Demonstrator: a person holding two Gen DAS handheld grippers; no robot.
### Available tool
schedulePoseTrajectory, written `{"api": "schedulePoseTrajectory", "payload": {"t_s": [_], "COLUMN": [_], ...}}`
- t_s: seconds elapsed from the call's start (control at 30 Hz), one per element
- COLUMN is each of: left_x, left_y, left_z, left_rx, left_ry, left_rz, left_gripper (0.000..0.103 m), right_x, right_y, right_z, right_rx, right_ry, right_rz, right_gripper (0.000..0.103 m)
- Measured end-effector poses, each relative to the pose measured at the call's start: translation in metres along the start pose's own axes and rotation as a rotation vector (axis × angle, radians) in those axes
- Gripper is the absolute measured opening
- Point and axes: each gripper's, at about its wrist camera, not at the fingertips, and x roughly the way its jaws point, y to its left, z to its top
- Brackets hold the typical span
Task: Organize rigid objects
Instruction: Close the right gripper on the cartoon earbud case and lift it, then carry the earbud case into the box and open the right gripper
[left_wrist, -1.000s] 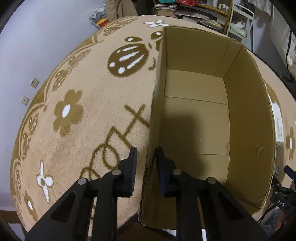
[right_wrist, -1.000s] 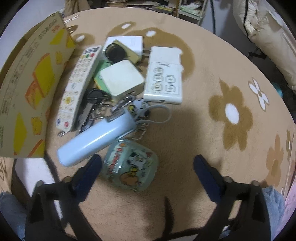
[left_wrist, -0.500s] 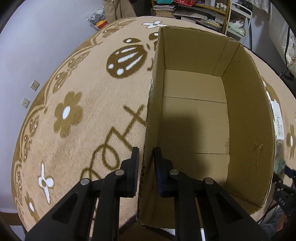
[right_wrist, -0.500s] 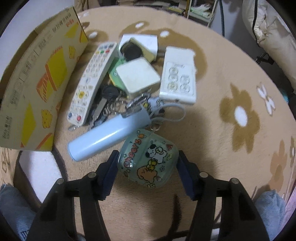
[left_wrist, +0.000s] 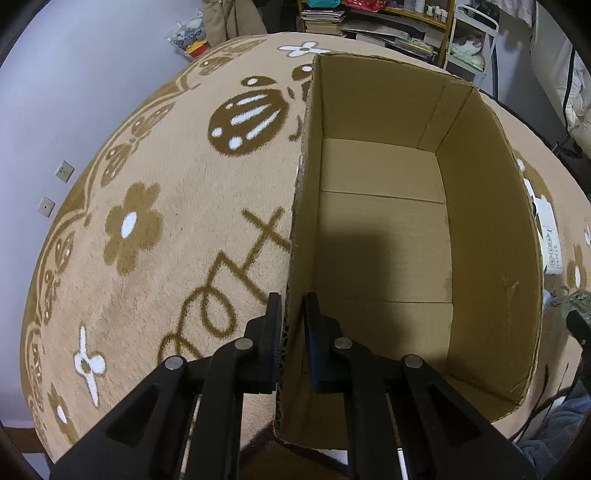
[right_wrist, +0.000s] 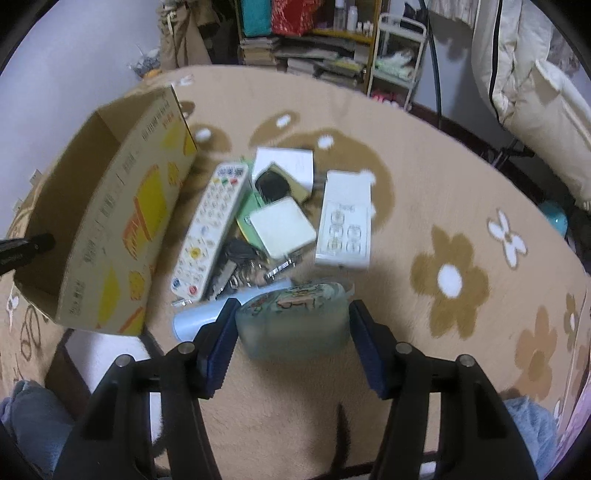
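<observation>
Right tongs (right_wrist: 293, 341) clench the translucent green cartoon-printed case (right_wrist: 293, 323); left tongs (left_wrist: 291, 334) pinch the near wall of the open brown cardboard box (left_wrist: 487, 229). That box lies to the case's left, beyond the long white remote (right_wrist: 210, 230)

Hardly any writing can be made out. The cardboard box (right_wrist: 122, 236) carries rows of printed characters along its outer side beside yellow and orange graphics, but they are too blurred to read. The white remote control (right_wrist: 210, 229) has coloured buttons whose markings are too small to tell. The white switch panel (right_wrist: 343, 221) bears a small line of print above its round buttons, also unreadable.
</observation>
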Motion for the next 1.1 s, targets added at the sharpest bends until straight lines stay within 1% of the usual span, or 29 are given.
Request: {"api": "schedulePoseTrajectory", "payload": {"t_s": [0.03, 0.1, 0.23, 0.37, 0.7, 0.9, 1.1], "left_x": [0.000, 0.000, 0.000, 0.000, -0.001, -0.001, -0.002], "left_y": [0.000, 0.000, 0.000, 0.000, -0.003, -0.004, -0.003], "left_z": [0.000, 0.000, 0.001, 0.001, 0.001, 0.001, 0.003], "left_rx": [-0.003, -0.006, -0.004, -0.003, 0.009, 0.014, 0.017], "left_ry": [0.001, 0.003, 0.005, 0.007, 0.010, 0.019, 0.025], "left_rz": [-0.001, -0.001, 0.000, 0.000, 0.012, 0.018, 0.018], "left_gripper": [0.011, 0.011, 0.011, 0.011, 0.011, 0.011, 0.011], "right_x": [-0.003, -0.016, -0.026, -0.037, -0.054, -0.059, -0.063], "right_y": [0.002, -0.011, -0.008, 0.001, 0.024, 0.040, 0.058], "right_z": [0.003, 0.000, 0.010, 0.020, 0.043, 0.058, 0.074], "right_rx": [0.001, 0.000, -0.013, -0.034, -0.098, -0.136, -0.156], "right_ry": [-0.011, -0.031, -0.074, -0.117, -0.170, -0.205, -0.241], "right_rz": [0.010, 0.021, 0.039, 0.058, 0.090, 0.124, 0.177], "right_gripper": [0.063, 0.063, 0.063, 0.063, 0.063, 0.063, 0.063]}}
